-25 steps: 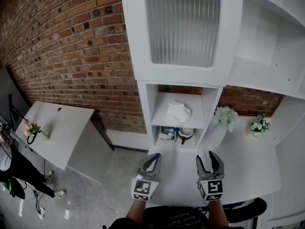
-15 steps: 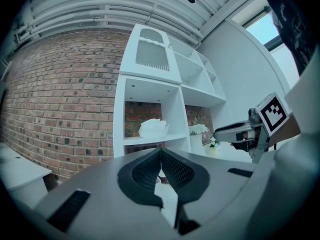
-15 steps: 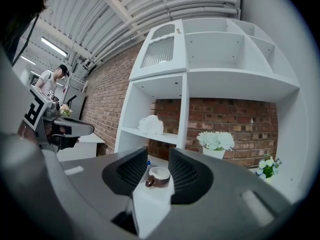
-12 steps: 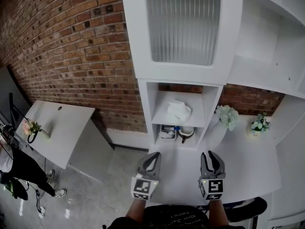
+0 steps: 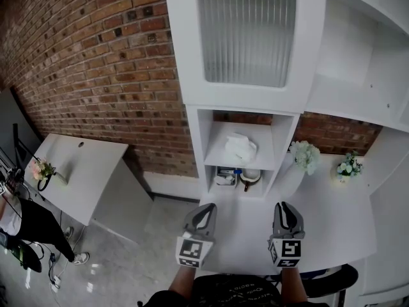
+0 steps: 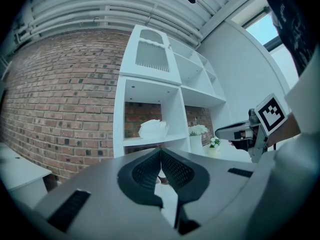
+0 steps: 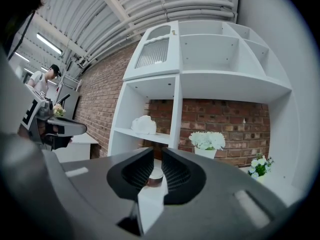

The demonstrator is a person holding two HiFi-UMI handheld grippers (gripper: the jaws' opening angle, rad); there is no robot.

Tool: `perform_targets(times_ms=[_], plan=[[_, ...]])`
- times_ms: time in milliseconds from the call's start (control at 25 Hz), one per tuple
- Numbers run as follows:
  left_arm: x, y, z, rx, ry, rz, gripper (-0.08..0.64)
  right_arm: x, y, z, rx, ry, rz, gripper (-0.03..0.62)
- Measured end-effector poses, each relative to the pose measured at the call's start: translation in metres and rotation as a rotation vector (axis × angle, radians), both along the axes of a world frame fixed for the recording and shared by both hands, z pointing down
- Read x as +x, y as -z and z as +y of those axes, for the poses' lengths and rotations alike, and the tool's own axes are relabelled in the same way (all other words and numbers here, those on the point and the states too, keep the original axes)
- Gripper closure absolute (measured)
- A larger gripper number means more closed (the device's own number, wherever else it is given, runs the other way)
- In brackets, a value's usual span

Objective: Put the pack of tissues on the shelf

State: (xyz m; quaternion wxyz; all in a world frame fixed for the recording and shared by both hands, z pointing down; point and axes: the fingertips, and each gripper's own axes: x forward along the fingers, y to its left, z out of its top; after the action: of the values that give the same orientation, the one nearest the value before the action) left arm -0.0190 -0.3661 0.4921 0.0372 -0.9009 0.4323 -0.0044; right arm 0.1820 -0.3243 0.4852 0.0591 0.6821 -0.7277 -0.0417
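Note:
The pack of tissues (image 5: 239,147), white and crumpled, lies in the upper open cubby of the white shelf unit (image 5: 281,136); it also shows in the left gripper view (image 6: 153,129) and the right gripper view (image 7: 144,125). Both grippers hover level over the white counter (image 5: 326,226), well short of the shelf and holding nothing. My left gripper (image 5: 206,208) is shut, tips touching (image 6: 160,152). My right gripper (image 5: 285,206) has just been closing; a narrow gap remains between its jaws (image 7: 157,153), with nothing inside.
The lower cubby holds a small box (image 5: 225,179) and a round pot (image 5: 248,179). A vase of white flowers (image 5: 304,155) and a smaller bunch (image 5: 348,167) stand on the counter to the right. A white table (image 5: 77,171) and a person (image 5: 25,226) are at far left.
The right gripper's jaws have come together from wide apart to nearly closed. The left gripper and the tissue pack have stayed put.

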Motion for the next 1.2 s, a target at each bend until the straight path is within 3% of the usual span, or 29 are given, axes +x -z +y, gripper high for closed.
perform_targets(times_ms=[360, 1200], plan=[[-0.001, -0.006, 0.001, -0.01, 0.002, -0.007, 0.549, 0.009, -0.011, 0.007, -0.016, -0.035, 0.011, 0.588], [-0.005, -0.005, 0.002, -0.006, 0.019, -0.013, 0.549, 0.005, -0.015, 0.009, -0.021, -0.03, 0.014, 0.588]])
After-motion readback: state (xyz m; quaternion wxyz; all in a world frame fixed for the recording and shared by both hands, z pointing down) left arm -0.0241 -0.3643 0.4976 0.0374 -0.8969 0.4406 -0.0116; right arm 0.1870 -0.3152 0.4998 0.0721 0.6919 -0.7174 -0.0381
